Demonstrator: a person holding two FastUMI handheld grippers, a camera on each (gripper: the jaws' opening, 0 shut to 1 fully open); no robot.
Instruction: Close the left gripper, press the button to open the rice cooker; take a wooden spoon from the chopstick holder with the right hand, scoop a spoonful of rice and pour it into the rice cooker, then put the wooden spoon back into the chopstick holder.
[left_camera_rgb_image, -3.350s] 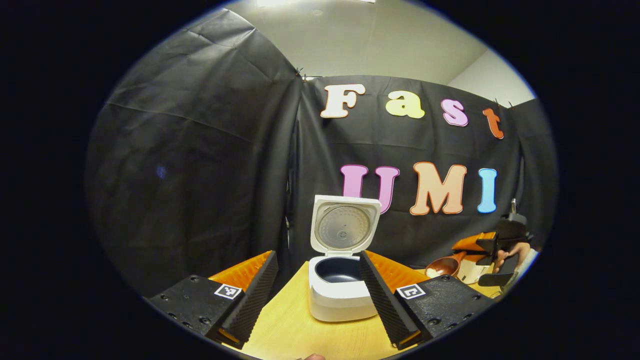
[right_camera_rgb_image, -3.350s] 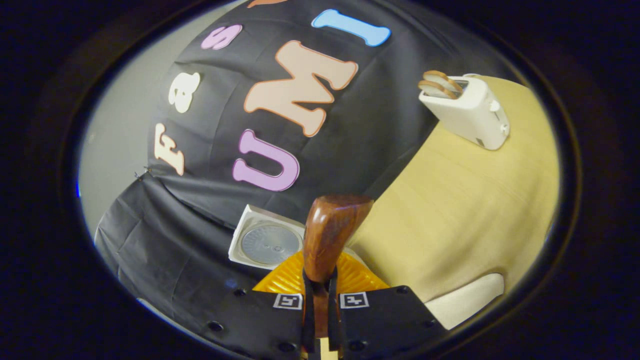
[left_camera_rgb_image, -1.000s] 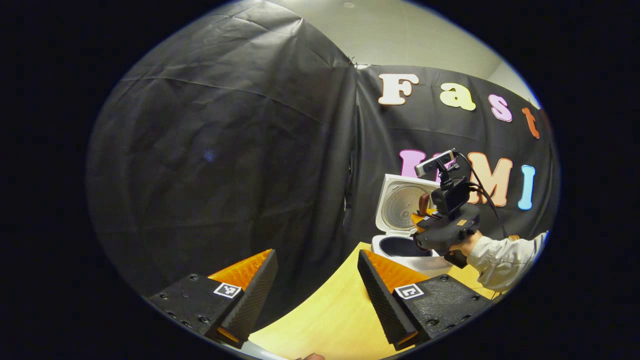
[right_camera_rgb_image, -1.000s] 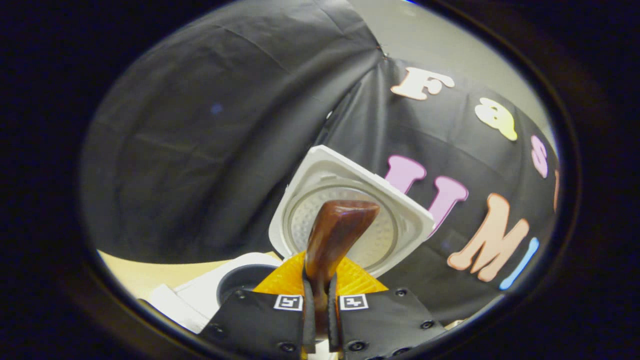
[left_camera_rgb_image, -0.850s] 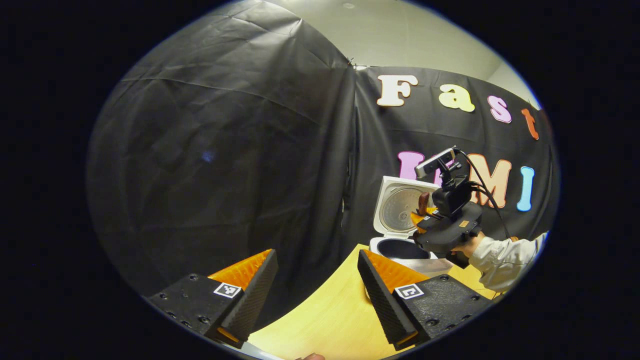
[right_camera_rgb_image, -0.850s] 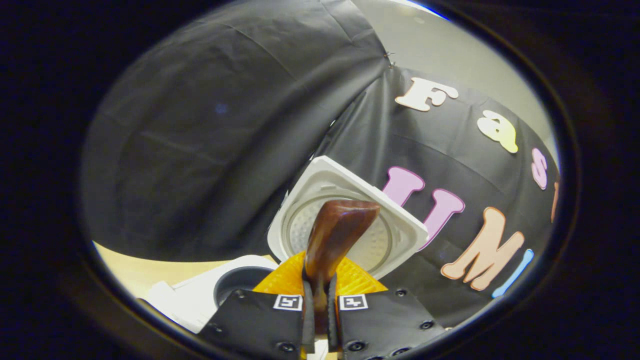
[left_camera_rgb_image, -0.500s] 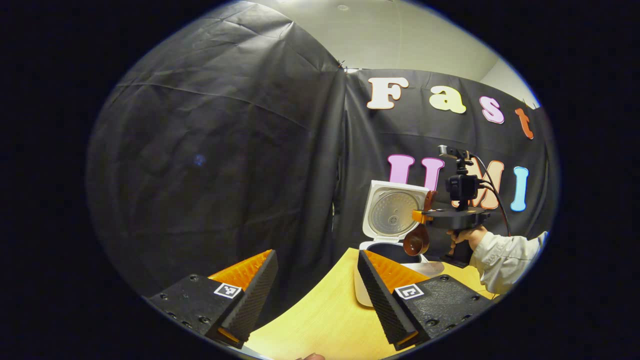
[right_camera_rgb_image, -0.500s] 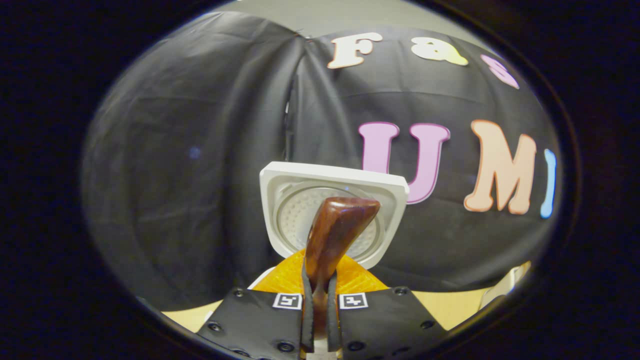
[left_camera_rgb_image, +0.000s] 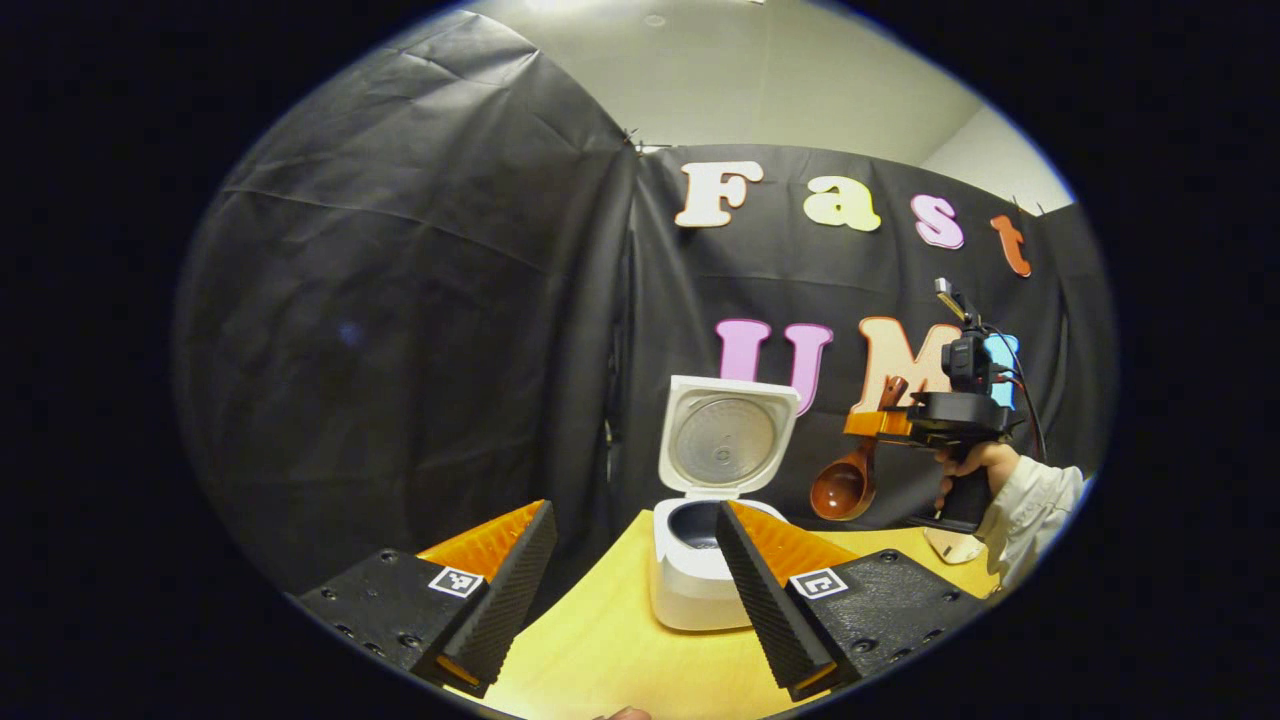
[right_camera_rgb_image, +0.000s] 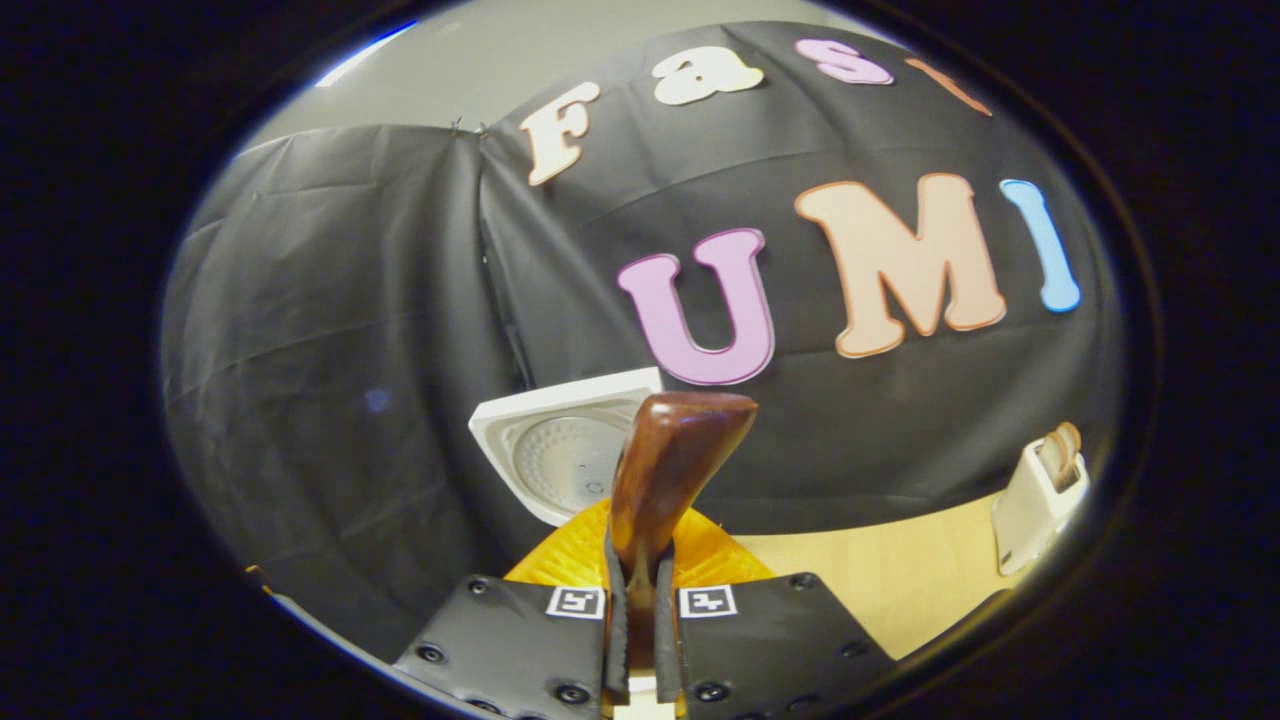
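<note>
Right gripper pinched on the spoon, handle clamped between both fingers and rising forward past the tips in the right gripper view. In the left gripper view, same right gripper held level in the air by a hand with a pale sleeve, spoon hanging from its tips with the bowl lowest and the handle end sticking up above the fingers. Spoon bowl off to the right of the cooker, above the bench, not over the pot; inside of the spoon bowl not readable from here. Left gripper spread wide, nothing between its fingers, low over the near bench edge, cooker partly behind its right finger. Cooker on the bench with lid swung up and standing nearly upright at the back, dark inner pot exposed; contents of the pot too dark to tell. In the right gripper view, lid just behind and left of the spoon handle, underside facing the camera. Toaster at the far right of the bench with bread slices standing up out of its slots. A pale object on the bench below the hand, too hidden to identify.
</note>
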